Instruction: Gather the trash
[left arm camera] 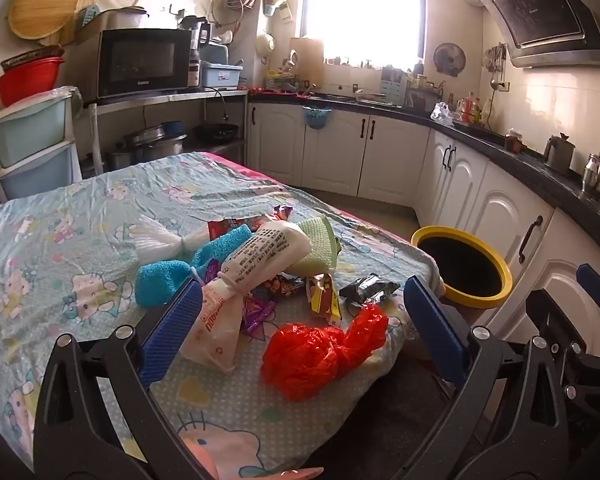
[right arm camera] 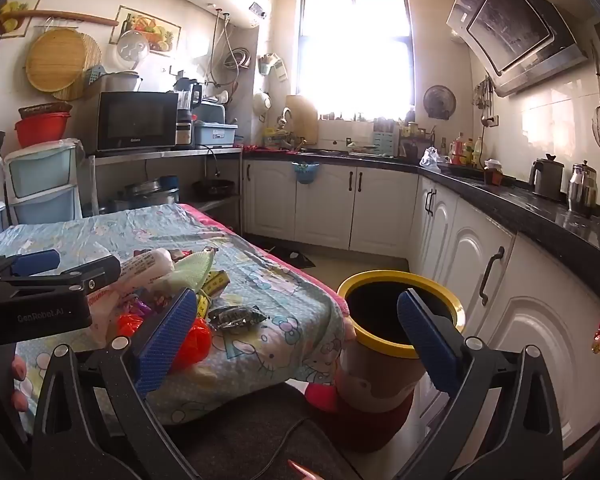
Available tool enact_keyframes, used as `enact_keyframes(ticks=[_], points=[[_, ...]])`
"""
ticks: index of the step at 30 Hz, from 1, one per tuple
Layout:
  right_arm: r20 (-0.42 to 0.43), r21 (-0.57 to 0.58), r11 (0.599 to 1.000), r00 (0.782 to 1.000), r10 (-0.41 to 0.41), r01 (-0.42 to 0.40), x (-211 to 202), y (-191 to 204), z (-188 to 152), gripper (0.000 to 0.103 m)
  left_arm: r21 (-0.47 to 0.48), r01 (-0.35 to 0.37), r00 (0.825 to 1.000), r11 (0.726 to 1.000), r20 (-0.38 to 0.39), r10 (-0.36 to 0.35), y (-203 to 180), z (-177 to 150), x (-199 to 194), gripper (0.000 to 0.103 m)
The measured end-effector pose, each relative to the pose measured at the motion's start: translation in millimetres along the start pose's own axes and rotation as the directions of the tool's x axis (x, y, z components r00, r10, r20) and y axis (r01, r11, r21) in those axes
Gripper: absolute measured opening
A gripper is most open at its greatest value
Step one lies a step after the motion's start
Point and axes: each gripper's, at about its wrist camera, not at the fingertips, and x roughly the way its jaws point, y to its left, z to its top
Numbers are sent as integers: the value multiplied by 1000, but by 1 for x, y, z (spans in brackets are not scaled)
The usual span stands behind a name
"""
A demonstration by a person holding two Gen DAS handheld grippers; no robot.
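A pile of trash lies on the cloth-covered table (left arm camera: 80, 208): a crumpled red plastic bag (left arm camera: 320, 348), a tied white printed bag (left arm camera: 252, 264), a blue sponge cloth (left arm camera: 168, 276), a green cloth (left arm camera: 320, 240), a black foil wrapper (left arm camera: 368, 290) and snack wrappers (left arm camera: 322, 300). My left gripper (left arm camera: 300, 300) is open and empty, above the pile's near side. My right gripper (right arm camera: 296, 312) is open and empty, between the table edge and the yellow-rimmed bin (right arm camera: 380, 344). The bin (left arm camera: 496, 296) stands on the floor right of the table. The red bag (right arm camera: 198, 340) and black wrapper (right arm camera: 236, 316) show in the right wrist view.
White cabinets (right arm camera: 380, 208) under a dark counter (right arm camera: 520, 204) run along the back and right. A microwave (left arm camera: 144, 62) sits on a steel shelf at the left, beside plastic drawers (left arm camera: 32, 144). The left gripper's body (right arm camera: 40, 304) shows at the left of the right wrist view.
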Motion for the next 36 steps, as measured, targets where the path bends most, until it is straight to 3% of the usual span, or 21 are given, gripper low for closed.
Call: enact_keyframes(ticks=[36], points=[[2, 10, 1000, 1000, -4, 4, 0, 0, 0, 97, -7, -2, 1000, 1000, 16, 2, -3, 6, -7, 93]])
